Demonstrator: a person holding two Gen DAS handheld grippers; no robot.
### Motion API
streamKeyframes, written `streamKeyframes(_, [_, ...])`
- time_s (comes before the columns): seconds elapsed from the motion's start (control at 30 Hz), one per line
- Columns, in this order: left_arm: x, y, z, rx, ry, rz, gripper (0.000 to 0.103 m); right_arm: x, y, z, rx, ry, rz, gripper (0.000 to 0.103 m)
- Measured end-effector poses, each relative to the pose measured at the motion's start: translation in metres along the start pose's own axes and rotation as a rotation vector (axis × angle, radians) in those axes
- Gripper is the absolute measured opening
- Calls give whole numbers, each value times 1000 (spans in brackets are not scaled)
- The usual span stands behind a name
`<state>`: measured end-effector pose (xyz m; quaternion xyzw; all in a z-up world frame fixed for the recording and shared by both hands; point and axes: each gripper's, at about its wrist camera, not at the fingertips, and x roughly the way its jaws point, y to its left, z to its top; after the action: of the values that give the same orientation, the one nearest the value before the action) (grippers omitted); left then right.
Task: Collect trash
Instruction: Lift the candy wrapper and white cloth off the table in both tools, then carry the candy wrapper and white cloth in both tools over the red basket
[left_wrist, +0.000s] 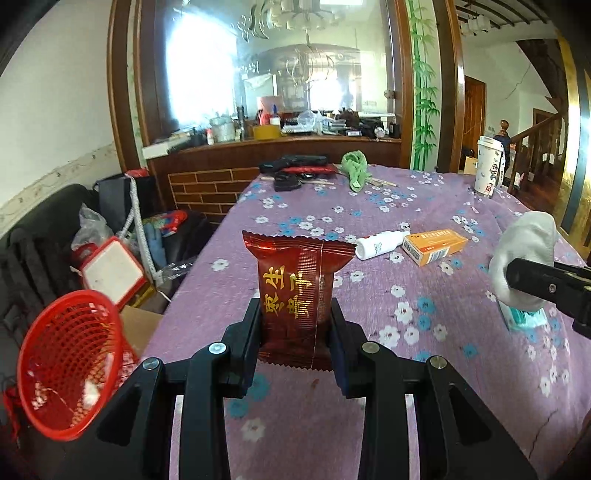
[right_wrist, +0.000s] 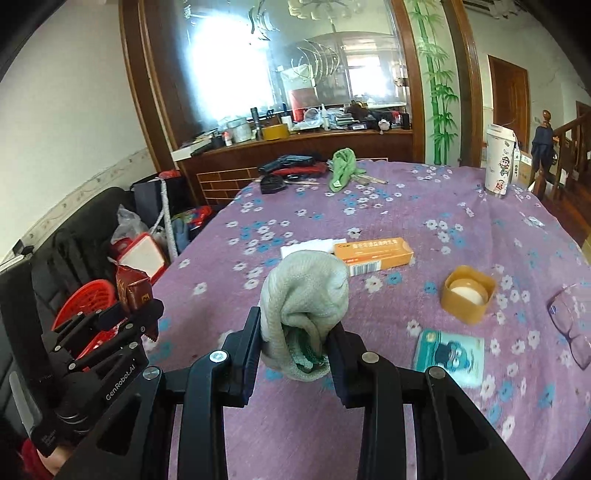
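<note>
The sock (right_wrist: 304, 306) in the right gripper (right_wrist: 293, 332) hides most of the white bottle (right_wrist: 306, 245) behind it, and its lower end covers something green that cannot be made out. The glasses (right_wrist: 570, 325) at 3 o'clock are cut off by the picture's edge. The left gripper (left_wrist: 295, 325) is closed on a dark red snack wrapper (left_wrist: 295, 284), which stands upright between its fingers above the purple flowered tablecloth (left_wrist: 424, 206). A red mesh basket (left_wrist: 68, 363) hangs off the table edge at 9 o'clock of that gripper. The right gripper is clamped on the bunched sock, straight ahead at 12 o'clock.
</note>
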<state>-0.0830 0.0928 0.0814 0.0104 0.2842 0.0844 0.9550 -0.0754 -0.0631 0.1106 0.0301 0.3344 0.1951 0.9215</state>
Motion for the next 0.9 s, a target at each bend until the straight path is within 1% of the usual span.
streamKeyframes(0.23, [-40, 4, -11, 9, -51, 16, 32, -21, 9, -12, -1, 8, 6, 35])
streamKeyframes(0.47, [-63, 8, -18, 5, -76, 16, 32, -43, 23, -18, -27, -6, 11, 35])
streamKeyframes(0.67, [-76, 19, -17, -22, -96, 20, 32, -55, 37, -17, -59, -26, 19, 35])
streamKeyframes(0.9, [-77, 29, -17, -41, -101, 33, 32, -49, 46, -16, -78, -8, 30, 35])
